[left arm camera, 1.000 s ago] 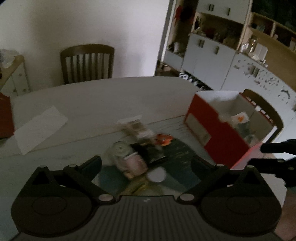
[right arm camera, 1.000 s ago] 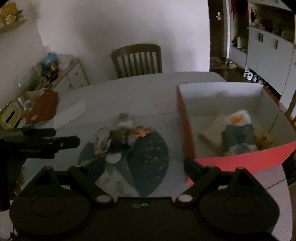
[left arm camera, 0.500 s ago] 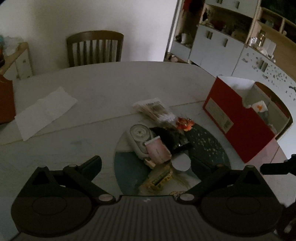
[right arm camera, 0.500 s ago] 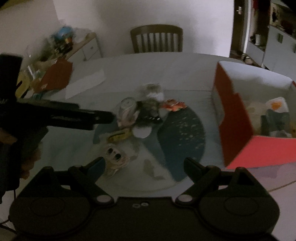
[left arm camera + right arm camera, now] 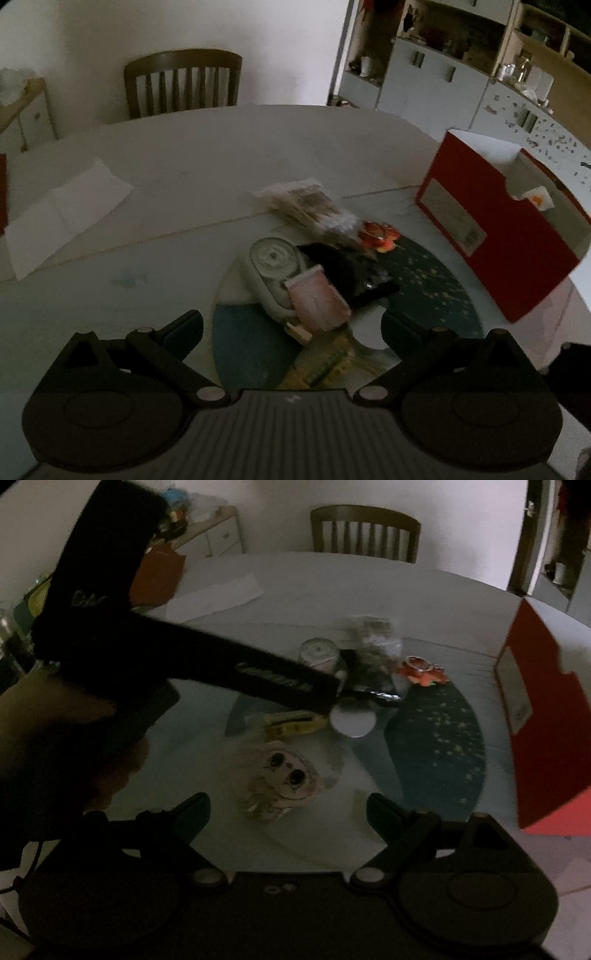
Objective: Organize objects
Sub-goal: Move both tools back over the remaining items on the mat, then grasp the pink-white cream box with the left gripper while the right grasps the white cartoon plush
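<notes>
A cluttered round mat (image 5: 436, 291) on a pale table (image 5: 192, 177) is seen in dim light, with both handheld grippers poised over it. The left gripper (image 5: 291, 326) is held with its jaws spread wide and nothing between them; a pink-capped item (image 5: 319, 301) at the middle of the mat is framed in the gap but is not touched. From the right wrist view, the same left gripper (image 5: 325, 698) is seen reaching across the mat, its tip just above a yellow packet (image 5: 295, 722) and a small white disc (image 5: 352, 720); whether anything is touched there cannot be told. The right gripper (image 5: 288, 808) is likewise held wide open and empty, with a pale toy face (image 5: 288, 779) lying on the near part of the mat between its fingers. A tape roll (image 5: 273, 258), a black item (image 5: 351, 269), a stack of papers (image 5: 306, 205) and an orange flower-shaped piece (image 5: 378, 234) are piled toward the far side of the mat. A red box (image 5: 495, 240) stands just right of the mat, some items already inside.
</notes>
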A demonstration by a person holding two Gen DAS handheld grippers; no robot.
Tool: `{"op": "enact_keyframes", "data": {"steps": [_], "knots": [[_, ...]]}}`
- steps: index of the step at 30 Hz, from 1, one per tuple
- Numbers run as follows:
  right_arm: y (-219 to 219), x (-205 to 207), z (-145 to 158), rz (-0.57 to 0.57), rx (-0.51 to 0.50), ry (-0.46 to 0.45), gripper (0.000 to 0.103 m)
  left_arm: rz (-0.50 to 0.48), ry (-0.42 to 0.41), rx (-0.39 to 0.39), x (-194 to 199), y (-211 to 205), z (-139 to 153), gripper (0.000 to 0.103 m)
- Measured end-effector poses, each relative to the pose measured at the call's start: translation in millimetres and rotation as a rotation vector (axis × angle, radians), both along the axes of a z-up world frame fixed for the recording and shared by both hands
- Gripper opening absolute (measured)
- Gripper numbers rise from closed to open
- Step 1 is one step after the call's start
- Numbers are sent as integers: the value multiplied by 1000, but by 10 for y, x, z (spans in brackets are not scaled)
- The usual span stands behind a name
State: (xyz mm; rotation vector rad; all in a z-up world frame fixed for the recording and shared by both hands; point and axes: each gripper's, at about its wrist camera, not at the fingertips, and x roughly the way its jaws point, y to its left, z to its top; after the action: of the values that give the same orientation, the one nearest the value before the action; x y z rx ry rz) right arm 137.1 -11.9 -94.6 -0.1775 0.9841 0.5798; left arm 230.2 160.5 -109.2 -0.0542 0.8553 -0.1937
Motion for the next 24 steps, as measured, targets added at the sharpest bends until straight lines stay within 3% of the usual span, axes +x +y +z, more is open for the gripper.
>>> {"op": "enact_keyframes", "data": {"steps": [6,11,19,24], "knots": [[57,33,-56,29,1,13,89,-23,-20,-8,51,-37,-19,101],[83,85,-99,35,5,23,89,-46,1,-26,111,-83,-38,69],[129,112,-141,62,19,39,86,-97,13,-40,170,-173,-73,54],[129,119,-153,75,31,50,79,-114,18,-43,200,-208,-86,47]]}}
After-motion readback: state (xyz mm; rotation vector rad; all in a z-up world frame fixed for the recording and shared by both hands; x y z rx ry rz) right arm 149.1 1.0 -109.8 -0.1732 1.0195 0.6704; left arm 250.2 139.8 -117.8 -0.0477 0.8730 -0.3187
